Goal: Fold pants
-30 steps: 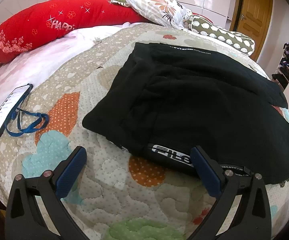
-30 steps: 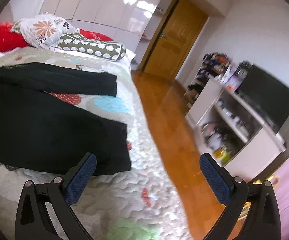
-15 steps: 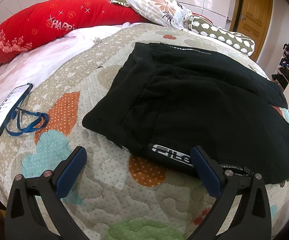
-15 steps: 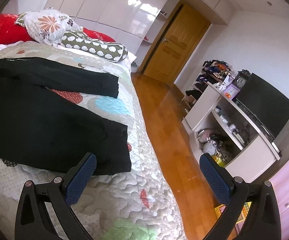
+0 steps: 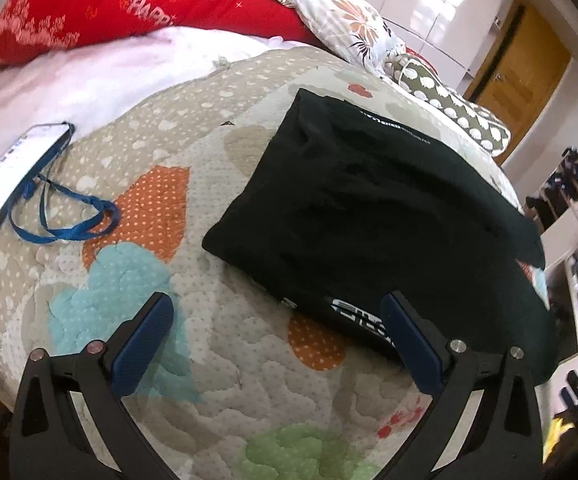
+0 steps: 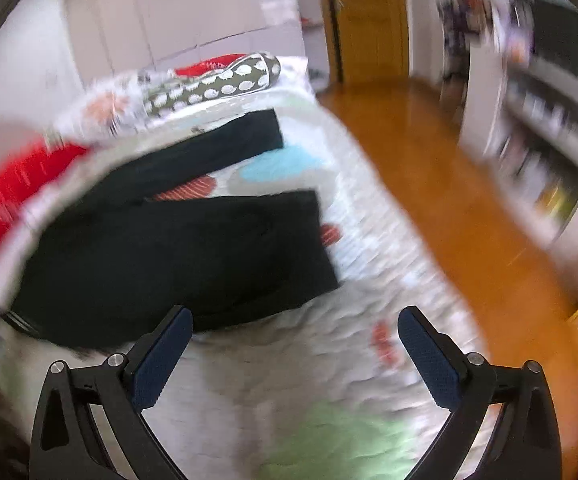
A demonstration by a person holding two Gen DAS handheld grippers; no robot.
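The black pants (image 5: 389, 216) lie flat on the quilt (image 5: 217, 360) on the bed. The right wrist view is blurry, so the pants (image 6: 177, 248) look smeared there and their far left end is hard to see. In the left wrist view the right edge of the pants runs off toward the dark rim. The left gripper (image 5: 277, 316) is wide open and holds nothing; its right finger sits over the pants' near edge by white letters. The right gripper (image 6: 295, 330) is open too, just in front of the pants. The two legs spread apart. A phone (image 5: 13, 178) with a blue strap (image 5: 65, 216) lies well away from the pants.
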